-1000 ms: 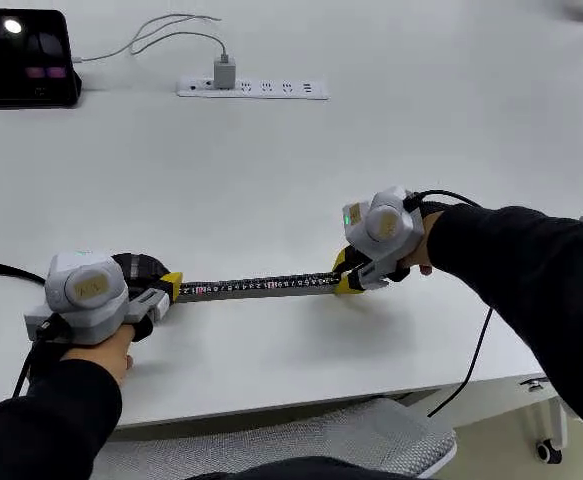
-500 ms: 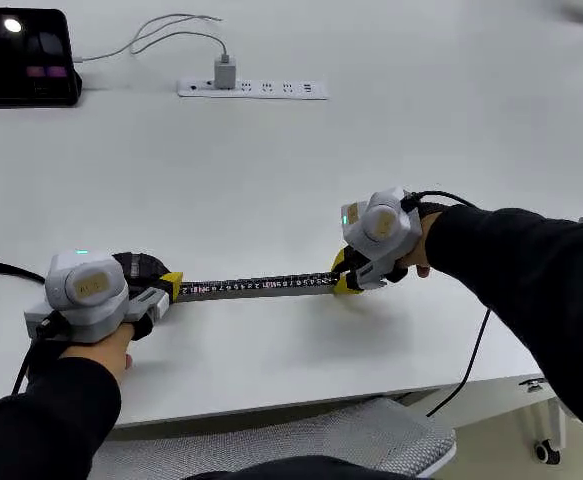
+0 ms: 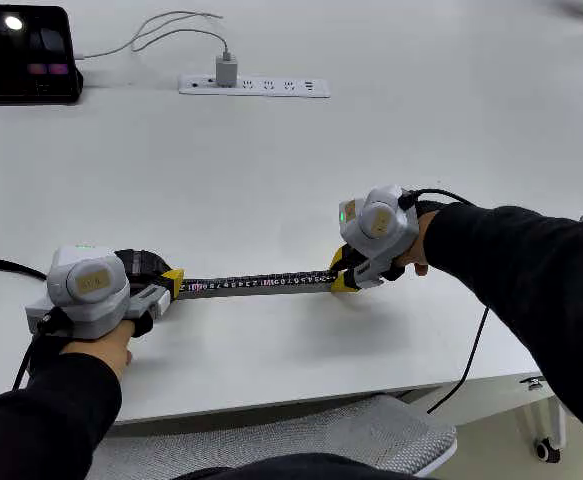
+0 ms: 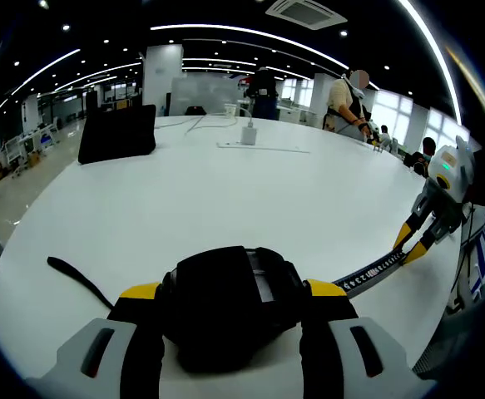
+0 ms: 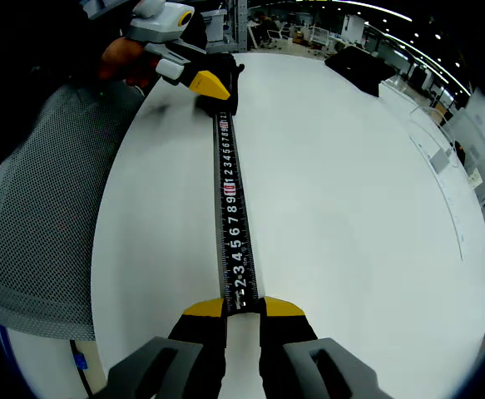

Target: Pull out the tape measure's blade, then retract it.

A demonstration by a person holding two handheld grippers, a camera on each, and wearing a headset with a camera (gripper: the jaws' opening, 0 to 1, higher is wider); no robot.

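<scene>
From the head view, your left hand-held gripper [image 3: 164, 291] is clamped on the tape measure case [image 3: 143, 268], which sits on the table [image 3: 271, 180] near its front edge. Your right hand-held gripper [image 3: 343, 281] is closed on the tip of the blade [image 3: 261, 284]. The blade is drawn out flat between the two, running along that front edge. The table beyond is bare as far as the power strip [image 3: 254, 87], so there is plenty of room away from you and little towards you.

In the left gripper view, the yellow-tipped jaws grip the black case [image 4: 230, 299] on both flanks. It looks hard and compact, so hold it there.

In the right gripper view, the jaws pinch the very end of the blade [image 5: 230, 208], with its numbers running off towards the case. The mesh chair [image 5: 42, 208] lies just past the table edge. The blade is probably thin, springy steel that can kink or snap back, so I'd keep hold of the tip and feed it in slowly.
</scene>
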